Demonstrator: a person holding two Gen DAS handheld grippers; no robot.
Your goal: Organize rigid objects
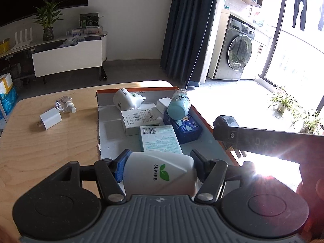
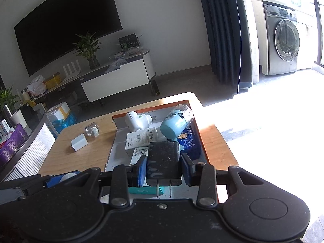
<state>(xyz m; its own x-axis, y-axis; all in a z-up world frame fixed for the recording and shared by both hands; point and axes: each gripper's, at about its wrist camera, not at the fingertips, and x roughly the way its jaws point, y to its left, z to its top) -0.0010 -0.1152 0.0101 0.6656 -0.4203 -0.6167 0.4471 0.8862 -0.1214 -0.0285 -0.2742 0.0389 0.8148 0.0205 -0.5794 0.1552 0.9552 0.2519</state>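
Here, left tool (image 1: 159, 167) gripping white device (image 1: 160, 174), right tool (image 2: 163, 169) clamping black charger (image 2: 163, 162), above tray's near edge (image 1: 99, 141).

Left gripper (image 1: 159, 169) at lower centre, fingers (image 1: 119, 167) clamped on a load; right gripper (image 2: 163, 167) likewise, tilted downward.

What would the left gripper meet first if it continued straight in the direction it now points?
Probably the pale teal box lying in the tray, directly ahead of the white SUPERB device that the left gripper holds. Depth is hard to judge in this view.
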